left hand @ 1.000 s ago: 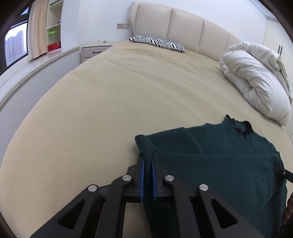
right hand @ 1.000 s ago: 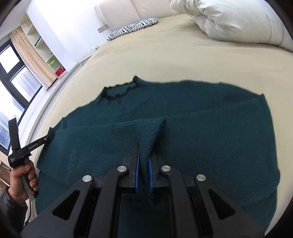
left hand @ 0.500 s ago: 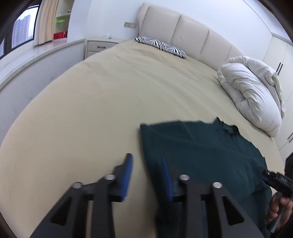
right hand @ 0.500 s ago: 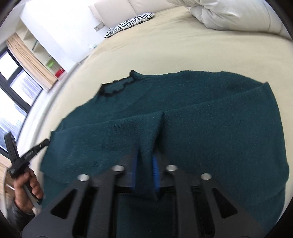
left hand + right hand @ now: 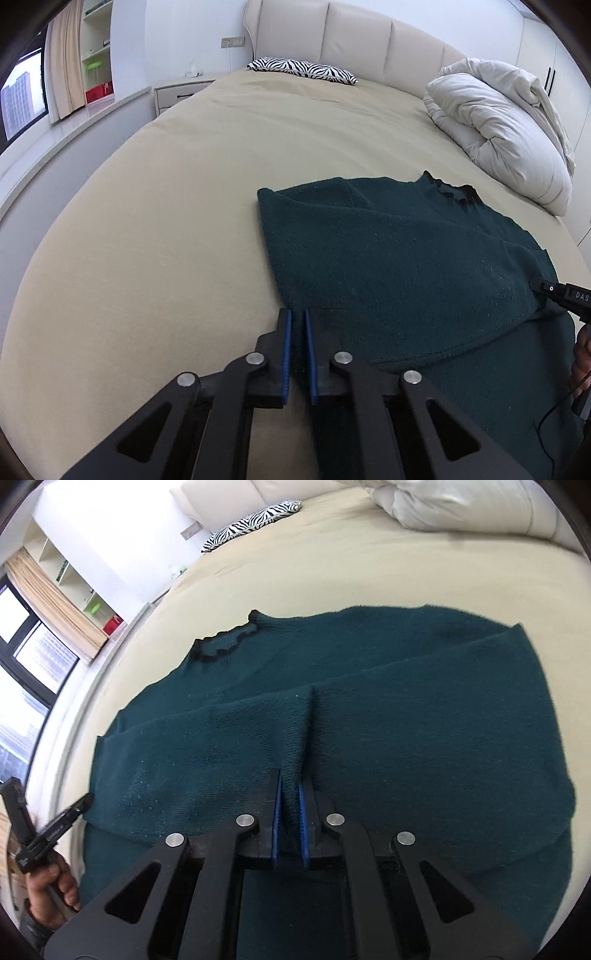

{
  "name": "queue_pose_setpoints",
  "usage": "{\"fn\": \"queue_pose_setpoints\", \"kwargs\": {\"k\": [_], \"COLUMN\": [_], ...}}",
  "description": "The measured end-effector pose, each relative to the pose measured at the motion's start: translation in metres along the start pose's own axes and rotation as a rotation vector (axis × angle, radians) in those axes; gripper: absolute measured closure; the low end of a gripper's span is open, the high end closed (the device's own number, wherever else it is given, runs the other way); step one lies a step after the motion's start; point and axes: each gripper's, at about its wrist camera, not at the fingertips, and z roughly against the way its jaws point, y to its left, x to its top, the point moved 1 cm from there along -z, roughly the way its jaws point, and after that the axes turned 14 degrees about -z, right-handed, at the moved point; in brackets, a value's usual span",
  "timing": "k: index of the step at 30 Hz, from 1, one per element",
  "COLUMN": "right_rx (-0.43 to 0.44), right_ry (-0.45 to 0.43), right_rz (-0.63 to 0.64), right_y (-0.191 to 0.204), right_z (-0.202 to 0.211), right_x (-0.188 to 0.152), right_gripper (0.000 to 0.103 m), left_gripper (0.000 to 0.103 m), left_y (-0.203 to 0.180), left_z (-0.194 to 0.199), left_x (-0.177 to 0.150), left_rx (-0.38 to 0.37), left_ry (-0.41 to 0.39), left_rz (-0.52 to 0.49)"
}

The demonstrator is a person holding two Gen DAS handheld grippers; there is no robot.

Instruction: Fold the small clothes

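Folding stands partway: the dark teal knitted sweater [image 5: 369, 709] lies flat near the foot of the beige-sheeted bed [image 5: 184, 184], with its bottom portion already doubled up over the body so that a folded edge runs across its middle. Sleeves look tucked in, though I cannot be sure. My judgement: at least one more fold remains to make a compact bundle.

Right gripper [image 5: 290, 812]: jaws have just been opening and closing again; the blue pads are now drawn narrow and pinch a raised ridge of sweater knit at the folded edge. Cloth plainly sits between them.

Left gripper [image 5: 297, 349]: jaws likewise have just opened and closed; pads now nearly together at the sweater's left hem corner. Dark knit shows in the slit between the pads, so it appears to grip the edge there.

Outward from the sweater: its black-trimmed neckline [image 5: 225, 642] points toward the padded cream headboard [image 5: 351, 40]. Beyond the neckline, well apart from the sweater, a bundled white duvet [image 5: 498, 125] sits against the headboard side, and a zebra-striped pillow [image 5: 303, 69] lies at the far end.
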Motion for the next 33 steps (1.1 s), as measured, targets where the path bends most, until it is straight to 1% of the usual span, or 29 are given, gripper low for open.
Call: {"fn": "queue_pose_setpoints", "kwargs": {"k": [2, 4, 6, 7, 9, 10, 11, 12, 13, 15, 17, 18, 19, 20, 22, 24, 27, 30, 33], "right_rx": [-0.014, -0.02, -0.004, 0.003, 0.012, 0.018, 0.024, 0.02, 0.015, 0.016, 0.034, 0.045, 0.055, 0.07, 0.096, 0.127, 0.158, 0.181, 0.172], "right_ry": [-0.013, 0.001, 0.006, 0.005, 0.015, 0.021, 0.028, 0.027, 0.015, -0.03, -0.063, -0.075, -0.081, -0.089, -0.093, -0.09, -0.07, -0.059, -0.053], "right_rz": [0.011, 0.005, -0.004, -0.004, -0.009, -0.028, -0.056, -0.074, -0.086, -0.088, -0.103, -0.128, -0.142, -0.16, -0.186, -0.21, -0.259, -0.317, -0.316], "right_y": [0.005, 0.002, -0.003, -0.004, -0.006, -0.007, -0.009, -0.01, -0.011, -0.014, -0.022, -0.029, -0.034, -0.041, -0.055, -0.071, -0.095, -0.118, -0.132], "right_z": [-0.001, -0.008, -0.013, -0.013, -0.014, -0.011, -0.005, 0.001, 0.011, 0.036, 0.061, 0.076, 0.085, 0.097, 0.124, 0.145, 0.169, 0.188, 0.206], "right_x": [-0.002, -0.003, -0.003, -0.004, -0.003, -0.002, -0.002, -0.003, -0.005, -0.011, -0.018, -0.024, -0.028, -0.035, -0.054, -0.073, -0.102, -0.13, -0.158], "right_gripper": [0.097, 0.097, 0.097, 0.097, 0.097, 0.096, 0.094, 0.092, 0.09, 0.088, 0.078, 0.068, 0.062, 0.061, 0.061, 0.061, 0.061, 0.06, 0.06], "left_gripper": [0.094, 0.093, 0.093, 0.09, 0.089, 0.084, 0.075, 0.071, 0.069, 0.068, 0.063, 0.061, 0.056, 0.052, 0.047, 0.047, 0.047, 0.047, 0.047], "left_y": [0.002, 0.001, -0.005, -0.005, -0.003, 0.0, 0.004, 0.006, 0.006, 0.006, 0.006, 0.005, 0.004, 0.001, -0.004, -0.009, -0.011, -0.022, -0.029], "left_z": [-0.004, -0.009, -0.012, -0.012, -0.007, -0.002, 0.005, 0.013, 0.023, 0.048, 0.073, 0.081, 0.09, 0.098, 0.113, 0.121, 0.131, 0.147, 0.159], "left_x": [-0.002, -0.004, -0.004, -0.003, -0.002, -0.003, -0.005, -0.007, -0.011, -0.021, -0.038, -0.046, -0.055, -0.066, -0.092, -0.118, -0.16, -0.182, -0.185], "left_rx": [0.0, 0.015, 0.055, 0.067, 0.062, 0.052, 0.047, 0.048, 0.045, 0.038, 0.013, -0.001, -0.018, -0.037, -0.102, -0.148, -0.221, -0.25, -0.289], "left_ry": [-0.001, -0.001, -0.004, -0.004, -0.018, -0.026, -0.027, -0.029, -0.037, -0.062, -0.075, -0.071, -0.064, -0.057, -0.037, -0.006, 0.045, 0.048, 0.056], "left_rz": [0.005, -0.007, -0.044, -0.046, -0.031, -0.012, 0.012, 0.028, 0.036, 0.046, 0.071, 0.08, 0.088, 0.098, 0.121, 0.153, 0.237, 0.255, 0.248]}}
